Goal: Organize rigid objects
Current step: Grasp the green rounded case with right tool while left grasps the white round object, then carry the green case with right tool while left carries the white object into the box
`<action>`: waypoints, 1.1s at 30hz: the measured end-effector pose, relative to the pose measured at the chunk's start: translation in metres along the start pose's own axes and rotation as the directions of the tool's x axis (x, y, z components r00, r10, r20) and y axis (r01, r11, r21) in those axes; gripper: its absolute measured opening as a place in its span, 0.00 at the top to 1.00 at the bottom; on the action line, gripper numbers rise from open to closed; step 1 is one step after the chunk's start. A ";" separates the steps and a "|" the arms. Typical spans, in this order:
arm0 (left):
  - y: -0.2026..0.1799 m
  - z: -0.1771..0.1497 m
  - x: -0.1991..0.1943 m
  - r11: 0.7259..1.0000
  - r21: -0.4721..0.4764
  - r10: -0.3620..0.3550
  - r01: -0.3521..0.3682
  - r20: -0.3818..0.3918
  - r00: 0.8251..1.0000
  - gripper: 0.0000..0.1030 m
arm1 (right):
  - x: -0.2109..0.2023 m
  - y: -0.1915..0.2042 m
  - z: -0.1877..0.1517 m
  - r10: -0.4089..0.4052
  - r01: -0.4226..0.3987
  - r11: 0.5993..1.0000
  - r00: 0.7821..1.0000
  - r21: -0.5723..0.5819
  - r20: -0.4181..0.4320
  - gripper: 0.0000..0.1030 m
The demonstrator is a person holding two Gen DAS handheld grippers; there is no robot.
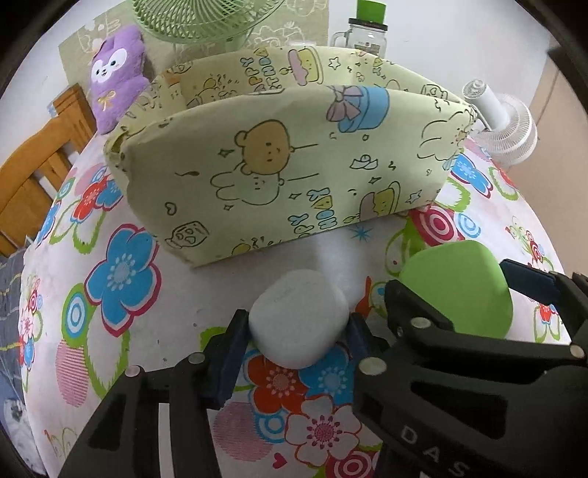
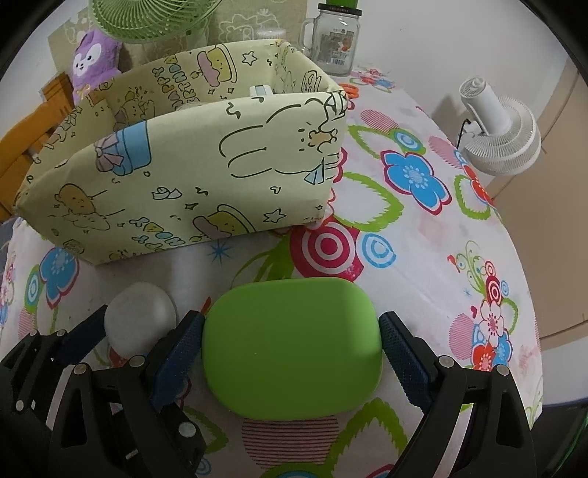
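My left gripper [image 1: 294,327] is shut on a white rounded case [image 1: 299,318], held just above the floral tablecloth; the case also shows in the right wrist view [image 2: 141,316]. My right gripper [image 2: 292,343] is shut on a green rounded case [image 2: 292,347], its blue pads [image 2: 402,349] pressed on both sides; the case shows in the left wrist view [image 1: 459,286] too. A pale yellow cartoon-print storage box [image 1: 279,154] stands open just behind both cases, also in the right wrist view [image 2: 183,176]. Something white [image 2: 261,90] lies inside it.
A glass mug jar with a green lid [image 2: 336,40] stands behind the box. A green fan [image 1: 205,18] and a purple plush toy [image 1: 114,73] are at the back. A white fan [image 2: 499,128] sits off the table's right edge. A wooden chair [image 1: 36,161] is at the left.
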State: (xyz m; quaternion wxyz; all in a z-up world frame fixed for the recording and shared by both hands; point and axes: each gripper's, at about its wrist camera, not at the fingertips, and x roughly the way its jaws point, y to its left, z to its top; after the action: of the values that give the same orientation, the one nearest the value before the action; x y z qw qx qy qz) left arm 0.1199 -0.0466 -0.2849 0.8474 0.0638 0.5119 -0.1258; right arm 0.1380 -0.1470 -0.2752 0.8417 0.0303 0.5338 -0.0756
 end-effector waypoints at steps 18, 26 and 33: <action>0.003 -0.005 -0.047 0.998 -0.051 0.029 -0.027 0.053 0.998 0.46 | -0.051 0.004 -0.012 0.036 -0.035 0.999 0.996 -0.014 0.080 0.08; 0.002 -0.005 -0.077 0.997 -0.076 0.026 -0.019 0.093 0.995 0.46 | -0.082 0.003 -0.011 0.047 -0.044 0.999 0.990 -0.024 0.130 0.08; -0.003 -0.001 -0.104 0.997 -0.063 0.060 -0.053 0.116 0.991 0.46 | -0.106 -0.002 -0.010 0.073 -0.071 0.997 0.984 -0.017 0.160 0.08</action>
State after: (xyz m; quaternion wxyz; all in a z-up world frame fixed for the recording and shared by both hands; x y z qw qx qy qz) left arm 0.0719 -0.0339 -0.1937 0.8808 0.0454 0.4627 -0.0896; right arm 0.0844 -0.1378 -0.1835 0.8843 0.0388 0.4632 -0.0444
